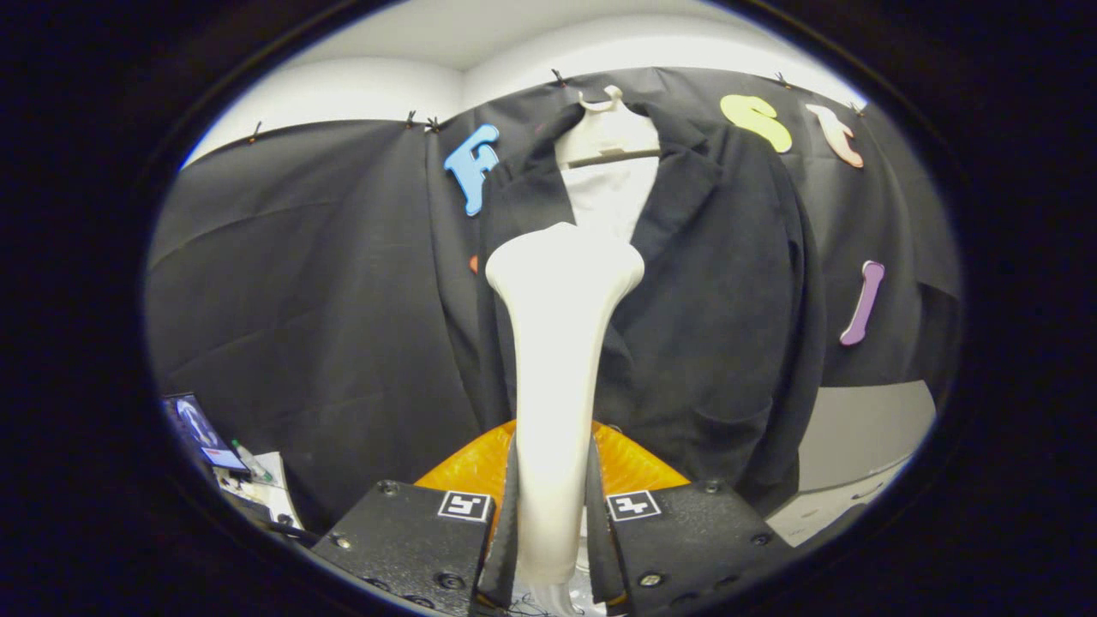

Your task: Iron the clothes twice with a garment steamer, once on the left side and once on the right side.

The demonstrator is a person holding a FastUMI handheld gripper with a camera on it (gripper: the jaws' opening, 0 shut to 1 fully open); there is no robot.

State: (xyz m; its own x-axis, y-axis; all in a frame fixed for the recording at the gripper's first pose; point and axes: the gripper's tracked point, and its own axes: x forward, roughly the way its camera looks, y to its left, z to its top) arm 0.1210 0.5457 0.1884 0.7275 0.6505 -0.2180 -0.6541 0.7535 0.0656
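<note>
My gripper (553,514) is shut on the handle of a cream-white garment steamer (557,343), both fingers pressing its sides. The steamer stands upright from between the fingers, its wide head up at chest height of a black jacket (711,326). The jacket hangs on a white hanger (610,133) against the booth's black wall, with a white shirt front (613,201) showing between its lapels. The steamer head sits in front of the jacket's left front panel, near the opening; I cannot tell if it touches the cloth.
An orange ribbed object (630,463) sits just beyond the fingers, under the jacket's hem. A phone with a lit screen (199,433) and some small items lie low on the left. A pale grey surface (866,446) shows low on the right.
</note>
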